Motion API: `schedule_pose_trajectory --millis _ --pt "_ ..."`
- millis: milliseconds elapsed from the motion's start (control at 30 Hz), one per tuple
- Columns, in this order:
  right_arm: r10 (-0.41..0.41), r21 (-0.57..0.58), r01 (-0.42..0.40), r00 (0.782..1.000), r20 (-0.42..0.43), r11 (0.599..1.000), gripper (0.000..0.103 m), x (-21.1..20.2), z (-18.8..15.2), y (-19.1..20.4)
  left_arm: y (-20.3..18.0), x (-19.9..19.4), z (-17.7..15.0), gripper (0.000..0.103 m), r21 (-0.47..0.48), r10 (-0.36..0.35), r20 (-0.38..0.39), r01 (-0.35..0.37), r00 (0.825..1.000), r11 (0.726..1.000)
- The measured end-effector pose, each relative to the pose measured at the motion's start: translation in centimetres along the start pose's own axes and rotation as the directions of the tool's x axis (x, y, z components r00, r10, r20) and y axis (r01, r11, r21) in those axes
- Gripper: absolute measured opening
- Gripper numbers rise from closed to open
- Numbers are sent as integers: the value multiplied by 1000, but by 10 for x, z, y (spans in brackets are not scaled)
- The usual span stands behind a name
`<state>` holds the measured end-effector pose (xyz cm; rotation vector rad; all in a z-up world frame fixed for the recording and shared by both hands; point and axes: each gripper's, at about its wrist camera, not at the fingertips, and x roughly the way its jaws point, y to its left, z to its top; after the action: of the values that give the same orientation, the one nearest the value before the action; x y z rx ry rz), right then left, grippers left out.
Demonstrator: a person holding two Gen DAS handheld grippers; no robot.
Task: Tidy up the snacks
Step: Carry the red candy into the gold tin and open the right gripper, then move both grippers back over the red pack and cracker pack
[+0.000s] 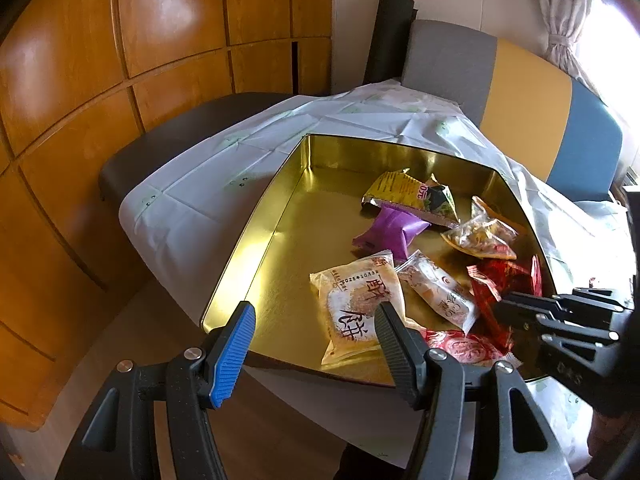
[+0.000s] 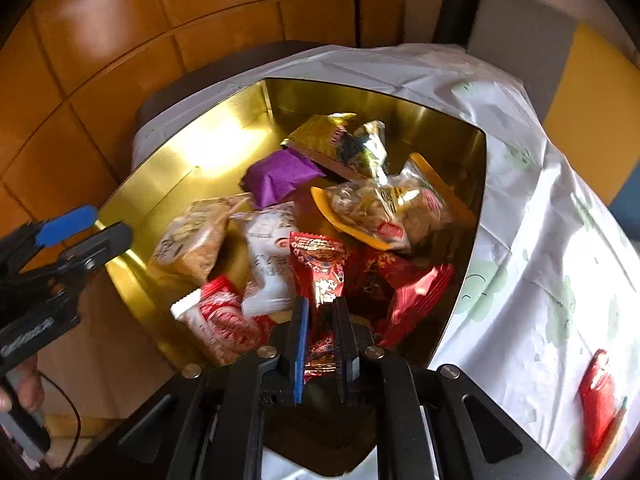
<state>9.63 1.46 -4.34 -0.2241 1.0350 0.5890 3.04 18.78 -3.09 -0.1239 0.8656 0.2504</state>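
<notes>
Snacks lie piled in the gold tin [image 2: 448, 148] on the cloth-covered desk [image 2: 532, 208], mostly toward its right side. The right hand-held gripper [image 2: 320, 320] is clamped on a red packet [image 2: 320, 268], holding it by one end just above the heap near the tin's front edge. The left hand-held gripper [image 1: 316, 320] hangs with its jaws apart and empty over the tin's front left rim, above a beige pastry pack [image 1: 352, 300]. One more red packet [image 2: 598, 392] lies on the cloth outside the tin, to the right. To place well, I judge the held packet should be lowered onto the other red ones before letting go, so like sits with like and nothing slides over the low wall.
</notes>
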Motion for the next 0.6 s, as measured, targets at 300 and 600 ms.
schedule_pose_trajectory --millis 300,600 --pt "15 27 -17 998 68 1000 20 -26 -7 1 -6 -7 2 63 7 -7 14 7 1000 1000" --pt "-17 67 7 989 148 998 53 -61 -26 -4 -21 -15 1 63 41 -26 24 25 999 999"
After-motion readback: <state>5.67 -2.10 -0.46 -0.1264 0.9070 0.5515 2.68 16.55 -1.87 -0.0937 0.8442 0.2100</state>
